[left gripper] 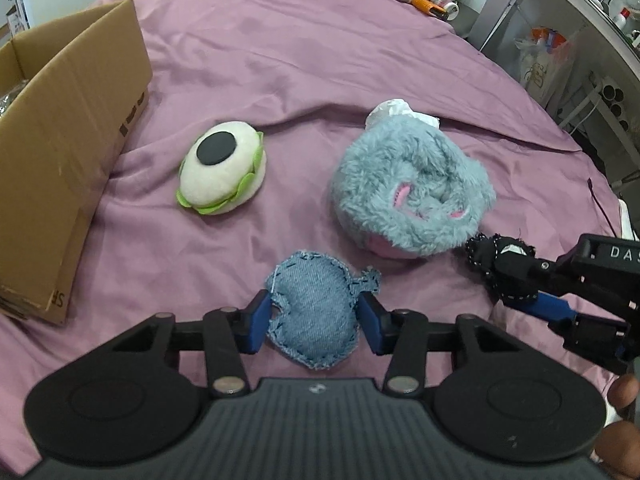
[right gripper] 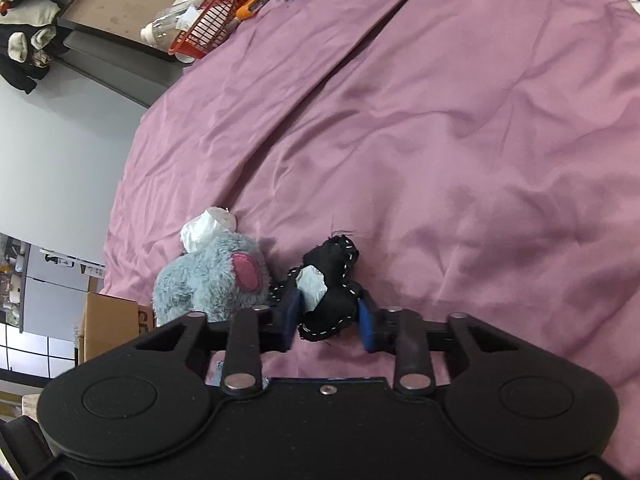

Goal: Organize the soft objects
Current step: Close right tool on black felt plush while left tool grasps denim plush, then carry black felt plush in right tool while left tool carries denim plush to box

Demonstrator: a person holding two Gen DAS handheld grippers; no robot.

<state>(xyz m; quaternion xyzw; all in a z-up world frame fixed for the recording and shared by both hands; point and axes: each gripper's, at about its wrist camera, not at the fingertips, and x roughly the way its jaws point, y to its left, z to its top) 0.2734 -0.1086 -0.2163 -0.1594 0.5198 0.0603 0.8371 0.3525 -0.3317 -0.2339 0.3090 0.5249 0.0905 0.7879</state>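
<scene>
both tongs are clamped: left tongs (left gripper: 316,322) on the denim pouch (left gripper: 316,320), right tongs (right gripper: 329,322) on the black pouch (right gripper: 329,296); both should be lifted clear toward the cardboard box (left gripper: 72,160).

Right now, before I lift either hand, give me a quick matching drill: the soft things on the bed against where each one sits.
Things:
1. denim cushion
2. black stitched toy
3. fuzzy blue plush
4. white and green plush

Places:
A. nearest the cardboard box
B. between the left gripper pads
C. between the right gripper pads
D. loose, beside the black toy

Pairs: 1-B, 2-C, 3-D, 4-A
</scene>
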